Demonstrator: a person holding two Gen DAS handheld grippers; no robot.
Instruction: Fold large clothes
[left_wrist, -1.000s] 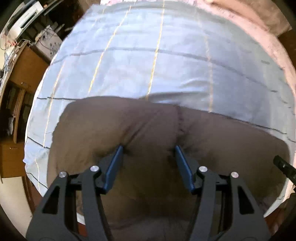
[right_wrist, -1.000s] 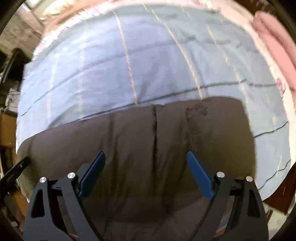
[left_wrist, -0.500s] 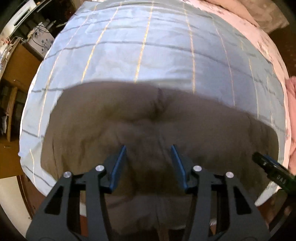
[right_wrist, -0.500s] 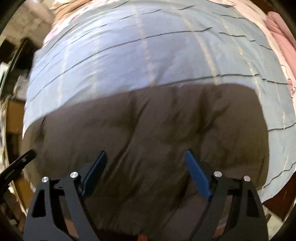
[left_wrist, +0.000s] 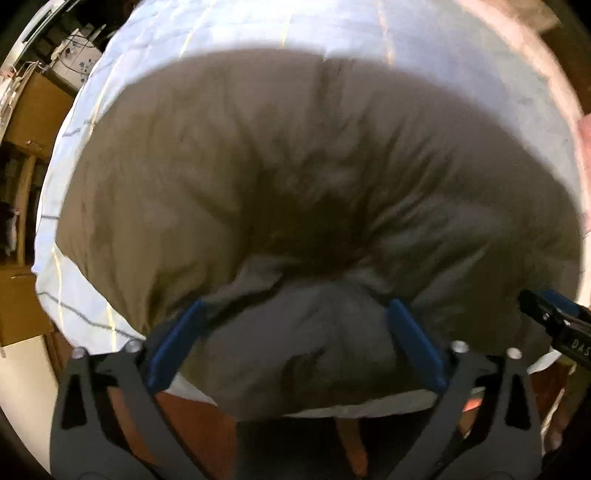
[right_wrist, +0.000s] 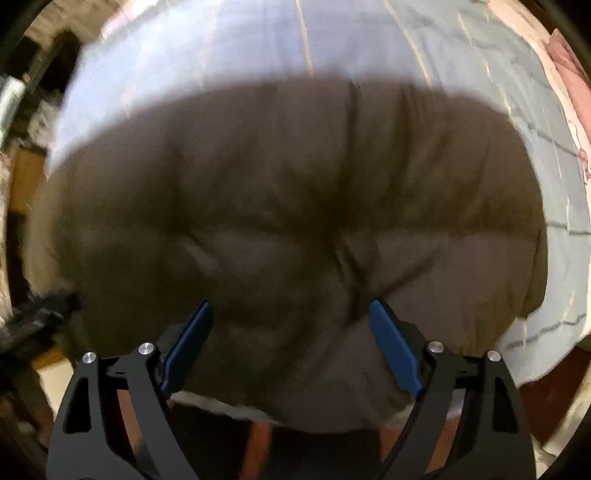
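A large brown-grey garment (left_wrist: 295, 177) lies spread across a bed with a pale blue checked sheet (left_wrist: 240, 33); it also fills the right wrist view (right_wrist: 295, 177). Its near edge bunches up at the bed's front edge. My left gripper (left_wrist: 295, 314) is open, its blue fingers (left_wrist: 177, 339) wide apart over the near folded edge. My right gripper (right_wrist: 290, 314) is open too, above the garment's near edge, fingers (right_wrist: 395, 347) not gripping cloth. The right gripper's tip shows at the right of the left wrist view (left_wrist: 554, 321).
Wooden furniture and cardboard boxes (left_wrist: 26, 110) stand to the left of the bed. A pink cloth (right_wrist: 569, 74) lies at the bed's far right. The bed's front edge and reddish floor (left_wrist: 199, 424) are just below the grippers.
Both grippers have come down and nearer to the garment, which now fills more of each view. The left gripper's fingers have opened wider. The garment's near edge is more bunched.
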